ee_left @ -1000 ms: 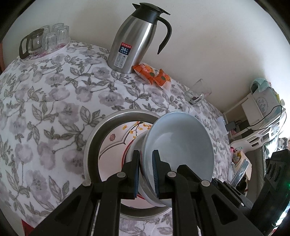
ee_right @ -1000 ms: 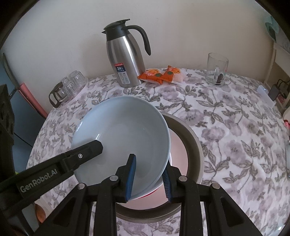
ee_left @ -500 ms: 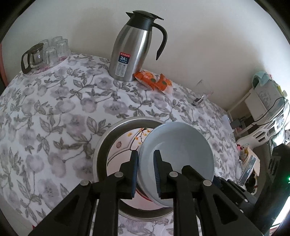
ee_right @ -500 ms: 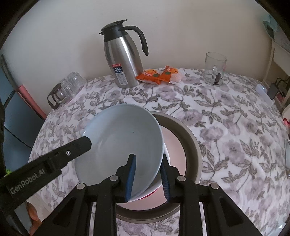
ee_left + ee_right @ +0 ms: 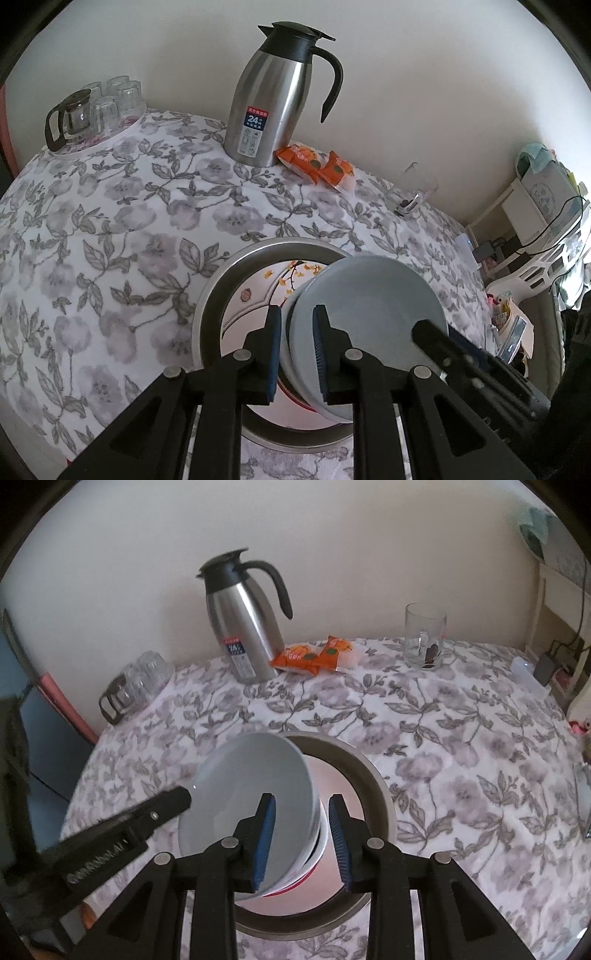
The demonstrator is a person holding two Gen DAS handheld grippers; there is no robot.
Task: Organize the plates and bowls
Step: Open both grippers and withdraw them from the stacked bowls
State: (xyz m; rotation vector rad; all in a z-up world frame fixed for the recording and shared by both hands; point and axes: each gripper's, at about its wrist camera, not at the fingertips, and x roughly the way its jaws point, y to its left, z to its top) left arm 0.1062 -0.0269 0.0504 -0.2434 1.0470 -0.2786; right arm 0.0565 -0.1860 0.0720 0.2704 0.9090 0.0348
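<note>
A pale blue-grey bowl (image 5: 369, 314) sits nested on a white bowl with a red band (image 5: 314, 864), on a white plate with a flower pattern (image 5: 258, 295), inside a round metal tray (image 5: 210, 306). My left gripper (image 5: 297, 354) straddles the blue bowl's left rim with a narrow gap between its blue pads. My right gripper (image 5: 303, 840) straddles the right rims of the stacked bowls (image 5: 258, 797), with jaws spread wide and not touching. The left gripper also shows in the right wrist view (image 5: 147, 816), the right one in the left wrist view (image 5: 443, 343).
On the floral tablecloth (image 5: 110, 221) a steel thermos jug (image 5: 273, 99) stands at the back, with orange snack packets (image 5: 317, 166) beside it. A glass mug (image 5: 424, 635) stands back right. A tray of glasses and a small pot (image 5: 92, 110) sits back left.
Both grippers have pulled back and up from the table. The right gripper's jaws have opened wider off the bowl rim. The bowl now looks smaller and lies flatter in the stack.
</note>
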